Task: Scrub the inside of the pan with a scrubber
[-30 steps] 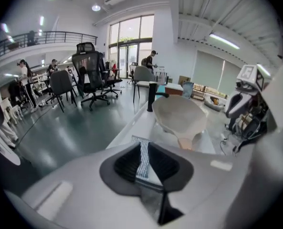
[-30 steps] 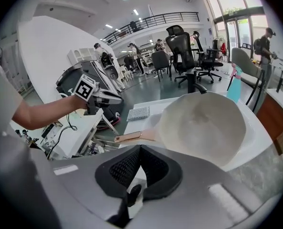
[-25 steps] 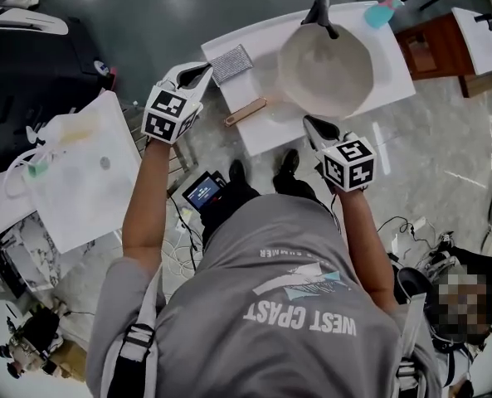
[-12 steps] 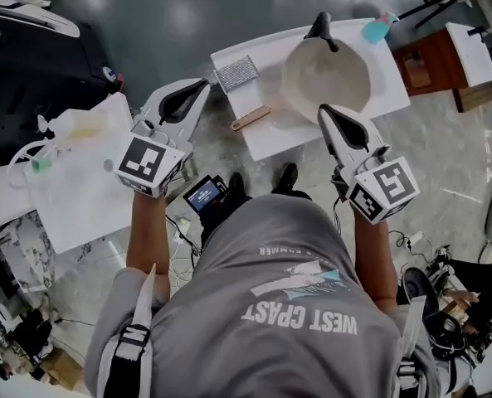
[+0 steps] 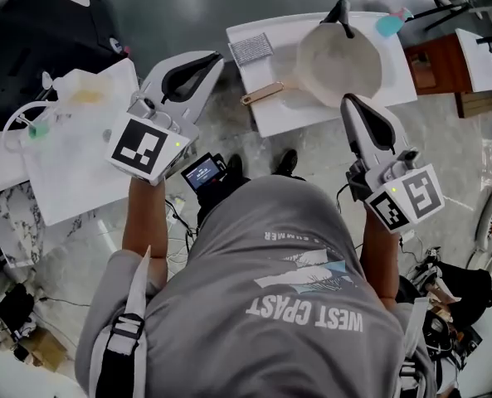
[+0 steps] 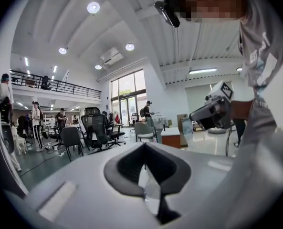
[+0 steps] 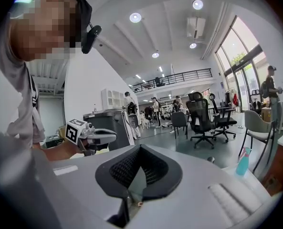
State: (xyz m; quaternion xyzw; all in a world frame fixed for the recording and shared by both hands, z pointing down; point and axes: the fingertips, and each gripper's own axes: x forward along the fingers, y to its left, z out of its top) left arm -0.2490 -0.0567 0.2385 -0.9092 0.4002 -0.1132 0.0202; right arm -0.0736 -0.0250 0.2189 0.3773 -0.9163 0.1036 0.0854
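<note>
Empty left tongs (image 5: 216,57) and right tongs (image 5: 350,100), both pressed together, hover near white tabletop (image 5: 299,111) holding round white pan (image 5: 338,63), grey scrubber pad (image 5: 252,49).

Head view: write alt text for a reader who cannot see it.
A person seen from above holds the left gripper and right gripper, both shut and empty, short of a white table bearing a pan and scrubber.
</note>
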